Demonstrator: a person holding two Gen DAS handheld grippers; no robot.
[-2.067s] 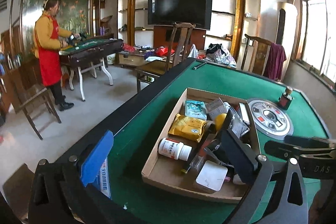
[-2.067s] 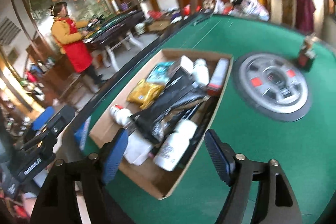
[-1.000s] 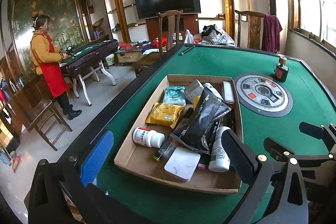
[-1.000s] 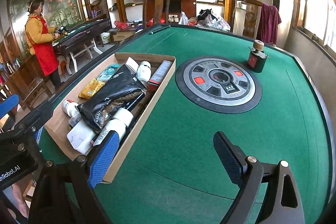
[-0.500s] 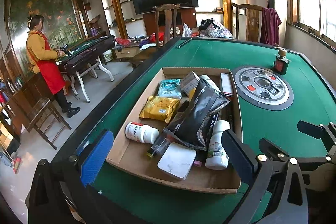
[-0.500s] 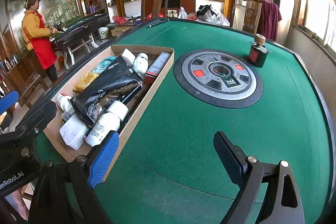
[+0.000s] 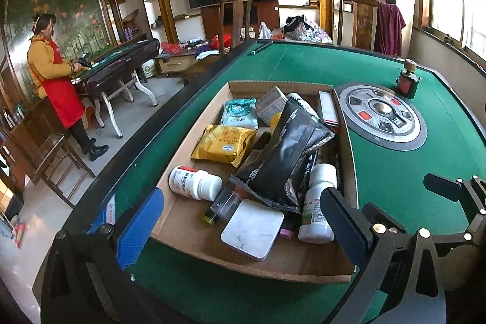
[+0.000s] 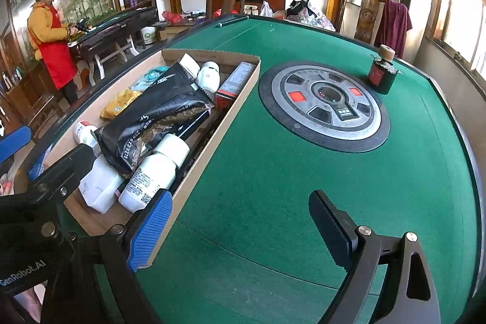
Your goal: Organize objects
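Left gripper wide open, empty, hovering before the box heaped with bottles and packets. Black pouch perched atop, likely to slide if nudged. Right gripper wide open, empty, over green felt table. Living room beyond.

Bright window daylight, sharp, fisheye-warped edges

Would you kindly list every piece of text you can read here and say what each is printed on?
"GenRobot.AI": on the left gripper's black body, seen from the right wrist.
Digits near "7778", uncertain: black foil pouch.
Print on the white bottle, yellow packet and teal packet: too small to read.
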